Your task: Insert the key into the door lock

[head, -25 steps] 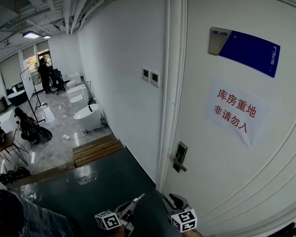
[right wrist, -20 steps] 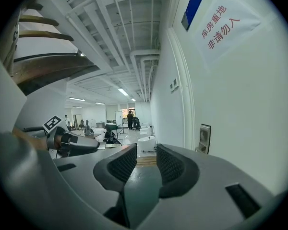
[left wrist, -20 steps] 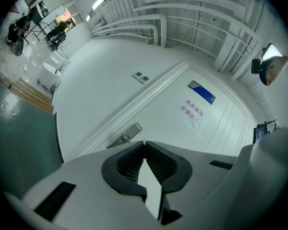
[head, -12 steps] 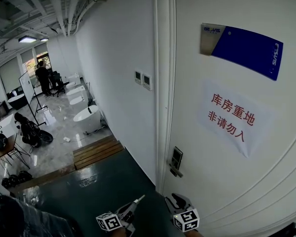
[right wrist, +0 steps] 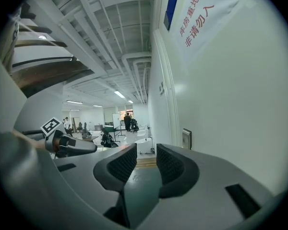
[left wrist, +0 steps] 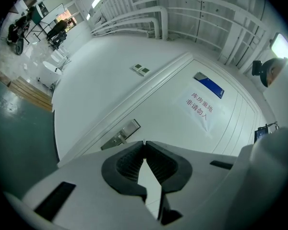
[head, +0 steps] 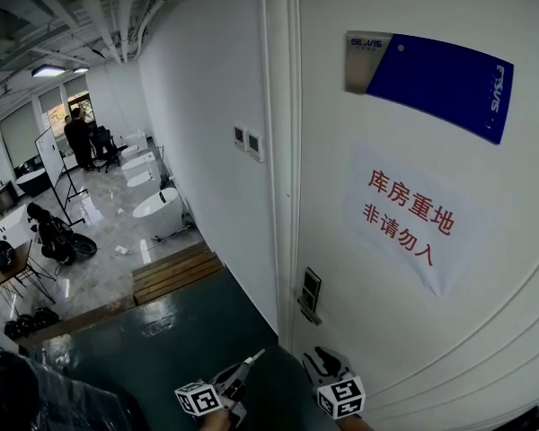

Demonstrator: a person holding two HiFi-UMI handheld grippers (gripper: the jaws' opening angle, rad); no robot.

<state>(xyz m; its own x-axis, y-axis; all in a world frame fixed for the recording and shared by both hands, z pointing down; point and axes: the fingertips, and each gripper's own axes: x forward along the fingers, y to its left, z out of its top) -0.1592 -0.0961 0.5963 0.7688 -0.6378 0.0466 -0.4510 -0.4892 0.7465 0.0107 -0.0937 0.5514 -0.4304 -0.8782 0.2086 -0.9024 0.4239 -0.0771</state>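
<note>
The door lock point(head: 309, 294) has drawn nearer in the head view over the last second, so the approach is under way, with the left gripper point(head: 247, 366) pinched shut on what seems to be the key point(left wrist: 143, 141), well short of the lock, and the right gripper point(head: 322, 360) standing with jaws apart, empty.

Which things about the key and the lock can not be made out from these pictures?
1. Key: the left gripper view shows only a thin pale sliver at the tip of the left gripper, whose tongs are shut. It is too small to identify as the key.
2. Keyhole: too small to find on the lock plate in any view; the right gripper view shows the plate nearly edge-on.
3. Small print on the blue sign: too small in the head view.
</note>
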